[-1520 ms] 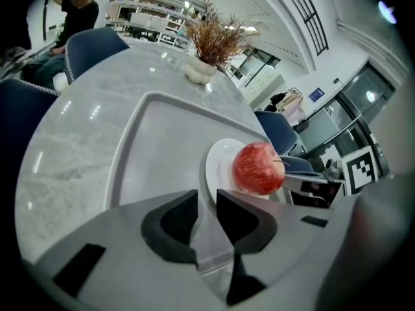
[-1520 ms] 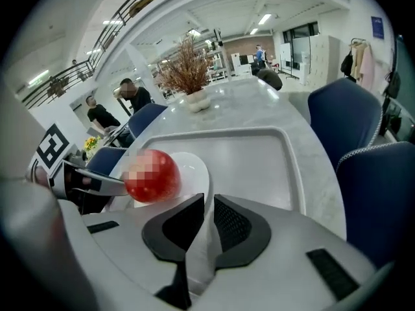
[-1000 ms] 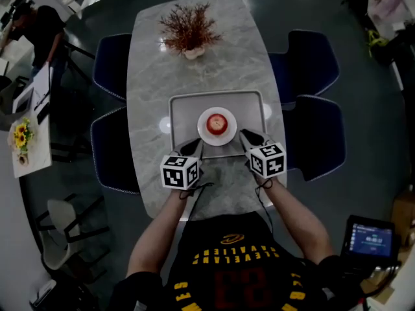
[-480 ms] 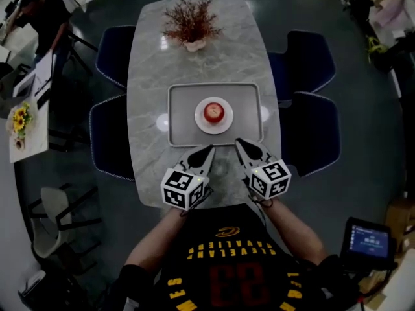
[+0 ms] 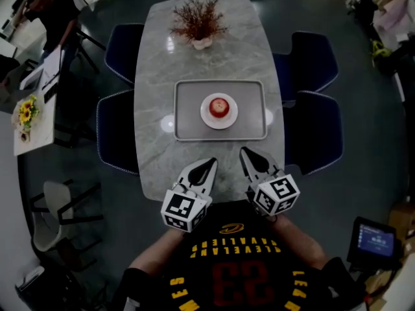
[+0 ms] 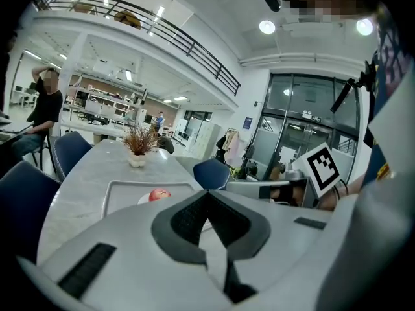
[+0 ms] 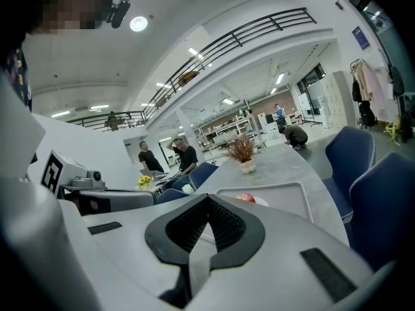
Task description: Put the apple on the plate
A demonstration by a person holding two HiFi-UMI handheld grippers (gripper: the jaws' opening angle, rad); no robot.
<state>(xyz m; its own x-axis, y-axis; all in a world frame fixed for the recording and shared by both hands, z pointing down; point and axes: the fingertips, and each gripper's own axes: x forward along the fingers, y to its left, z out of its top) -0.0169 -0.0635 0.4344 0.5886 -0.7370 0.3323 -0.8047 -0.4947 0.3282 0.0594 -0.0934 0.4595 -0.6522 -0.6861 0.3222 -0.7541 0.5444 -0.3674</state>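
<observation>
- Sitting on the plate (image 5: 206, 115), the apple (image 5: 220, 106) rested in the middle of the tray (image 5: 188, 123) on the table (image 5: 155, 63), so the placing itself looked finished.
- The left gripper (image 5: 211, 163) hung over the near edge of the table, its jaws pressed together with nothing between them.
- The right gripper (image 5: 245, 152) was just beside it, jaws likewise closed and empty, and both were well apart from the tray.
- Judging by that, the step in hand was the close of the task, with no grasp or carry to make.
- The next move called for little: keeping both grippers clear of the tray so the plate was not nudged. Any fresh grasp of the apple would have needed the jaws spread first.
</observation>
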